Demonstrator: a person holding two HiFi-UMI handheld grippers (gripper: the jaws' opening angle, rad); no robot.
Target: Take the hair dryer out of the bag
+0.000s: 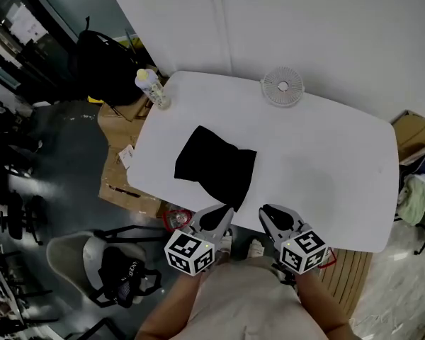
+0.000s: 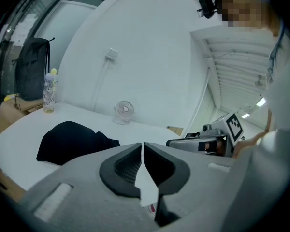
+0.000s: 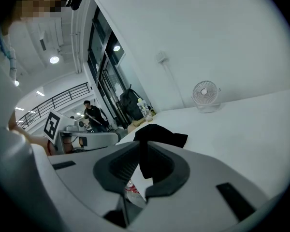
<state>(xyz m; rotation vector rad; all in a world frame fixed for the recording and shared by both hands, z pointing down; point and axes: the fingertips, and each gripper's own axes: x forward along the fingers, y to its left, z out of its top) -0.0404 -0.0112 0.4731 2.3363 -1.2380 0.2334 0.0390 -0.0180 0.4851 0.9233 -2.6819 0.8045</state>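
A black bag (image 1: 216,165) lies slumped on a white table (image 1: 326,161), towards the edge nearest the person. Both hand-held tongs hover at that edge, just short of the bag. The hair dryer itself cannot be made out in any view, and only dark cloth shows.

The left gripper (image 1: 230,210) has its jaws pressed together at the tips with nothing between them. Its own view shows the bag ahead and off to the left, clear of the jaws. The right gripper (image 1: 263,211) sits beside it, to the right of the bag's near corner. Its jaws stand a narrow crack apart and hold nothing. In the right gripper view the bag lies straight ahead and shows through that slit.

A small white desk fan (image 1: 282,87) stands at the table's far edge. A clear bottle with a yellow cap (image 1: 154,89) stands at the far left corner, well apart from the bag.
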